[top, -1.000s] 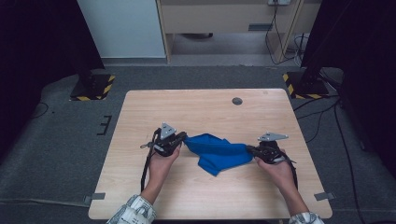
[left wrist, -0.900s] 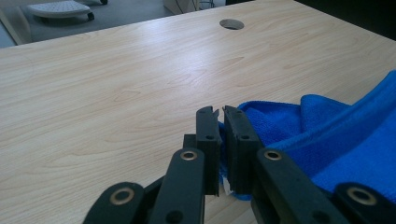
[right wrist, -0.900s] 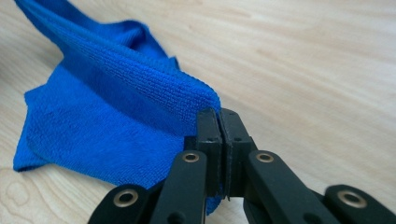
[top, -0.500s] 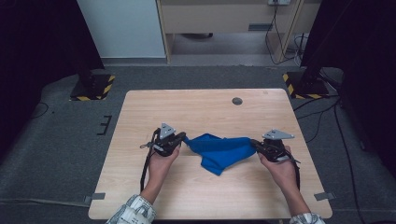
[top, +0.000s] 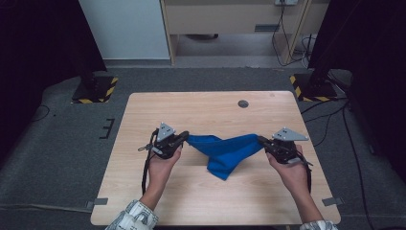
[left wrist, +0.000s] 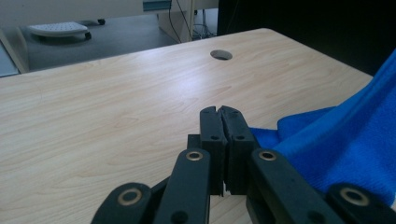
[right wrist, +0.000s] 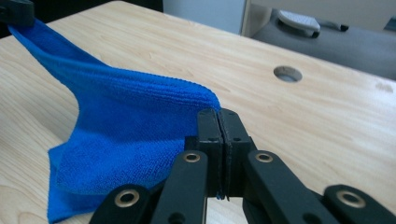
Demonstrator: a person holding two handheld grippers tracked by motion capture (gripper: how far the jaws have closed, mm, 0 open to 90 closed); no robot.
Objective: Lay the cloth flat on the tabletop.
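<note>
Over the pale wooden table (top: pixel 191 115), each hand-held gripper, left (top: pixel 184 139) and right (top: pixel 262 140), clamps a corner of the blue microfibre cloth (top: pixel 225 151) hanging between them; pulling wider could tug a thin corner free.

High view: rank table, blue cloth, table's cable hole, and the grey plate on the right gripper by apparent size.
1. table, by far the largest.
2. blue cloth, stretched between the left gripper and right gripper, lower part drooping.
3. grey plate.
4. cable hole, smallest, though it lies farther from the camera.
</note>
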